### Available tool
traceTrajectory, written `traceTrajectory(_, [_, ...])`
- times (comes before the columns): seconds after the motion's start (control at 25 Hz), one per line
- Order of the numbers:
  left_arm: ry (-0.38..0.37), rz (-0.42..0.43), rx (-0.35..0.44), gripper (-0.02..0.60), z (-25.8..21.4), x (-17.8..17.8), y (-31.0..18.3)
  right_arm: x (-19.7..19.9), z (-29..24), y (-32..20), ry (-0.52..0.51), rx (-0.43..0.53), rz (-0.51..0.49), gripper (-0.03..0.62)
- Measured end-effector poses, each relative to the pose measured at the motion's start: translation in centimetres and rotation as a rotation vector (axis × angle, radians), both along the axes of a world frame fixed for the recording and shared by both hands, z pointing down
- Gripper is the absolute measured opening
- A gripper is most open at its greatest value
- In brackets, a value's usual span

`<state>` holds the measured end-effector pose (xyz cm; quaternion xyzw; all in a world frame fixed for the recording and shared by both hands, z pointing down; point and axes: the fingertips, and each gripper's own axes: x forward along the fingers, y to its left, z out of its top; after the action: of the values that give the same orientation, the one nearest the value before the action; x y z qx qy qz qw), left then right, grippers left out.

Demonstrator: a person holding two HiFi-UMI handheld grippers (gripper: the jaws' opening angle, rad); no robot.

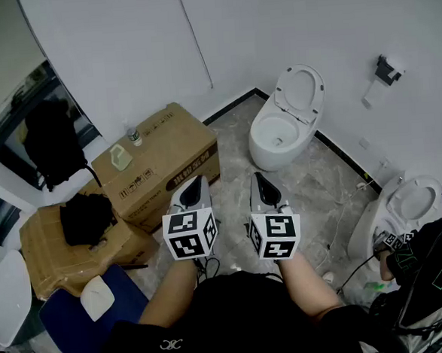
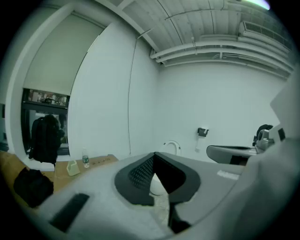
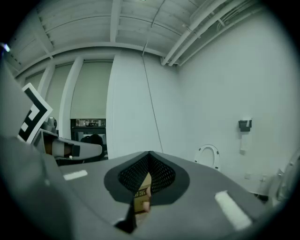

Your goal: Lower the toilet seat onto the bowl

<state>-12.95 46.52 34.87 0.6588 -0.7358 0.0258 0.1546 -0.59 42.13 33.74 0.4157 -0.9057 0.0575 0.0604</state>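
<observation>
A white toilet (image 1: 276, 137) stands by the far wall, its seat and lid (image 1: 299, 91) raised upright against the wall. Both grippers hover side by side well short of it, over the marble floor. My left gripper (image 1: 198, 181) is shut with nothing in it, and so is my right gripper (image 1: 257, 178). In the left gripper view the jaws of the left gripper (image 2: 153, 155) meet at the tip, with the raised seat (image 2: 172, 147) far beyond. The right gripper view shows the right gripper (image 3: 149, 154) closed too, and the seat (image 3: 208, 157) off to the right.
A large cardboard box (image 1: 162, 159) with a bottle (image 1: 133, 133) on top stands to the left of the toilet. A second toilet (image 1: 404, 206) and a seated person (image 1: 431, 267) are at the right. Cables (image 1: 338, 232) lie on the floor. A paper holder (image 1: 386, 70) hangs on the wall.
</observation>
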Motion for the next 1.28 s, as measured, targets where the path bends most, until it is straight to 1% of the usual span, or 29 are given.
traceTrajectory(0.12, [-0.001, 0.01, -0.003, 0.008, 0.3, -0.2, 0.2, -0.2, 0.0, 0.3, -0.007, 0.007, 0.008, 0.006])
traceTrajectory(0.28, [-0.005, 0.028, 0.002, 0.008, 0.2, -0.3, 0.6, -0.4, 0.2, 0.8, -0.034, -0.013, 0.01, 0.006])
traceTrajectory(0.52, [-0.002, 0.059, -0.001, 0.008, 0.7, -0.7, 1.0, -1.0, 0.7, 1.7, -0.022, -0.011, 0.029, 0.008])
traceTrajectory(0.72, [0.012, 0.095, -0.003, 0.008, 1.4, -1.5, 1.3, -2.2, 1.1, 2.3, -0.031, -0.015, 0.052, 0.008])
traceTrajectory(1.08, [0.042, 0.174, -0.025, 0.008, 3.2, -2.6, 1.6, -4.1, 2.3, 3.5, 0.015, -0.021, 0.104, 0.008])
traceTrajectory(1.28, [0.057, 0.21, -0.039, 0.008, 4.0, -2.4, 1.3, -3.9, 2.8, 3.4, 0.027, -0.027, 0.134, 0.008])
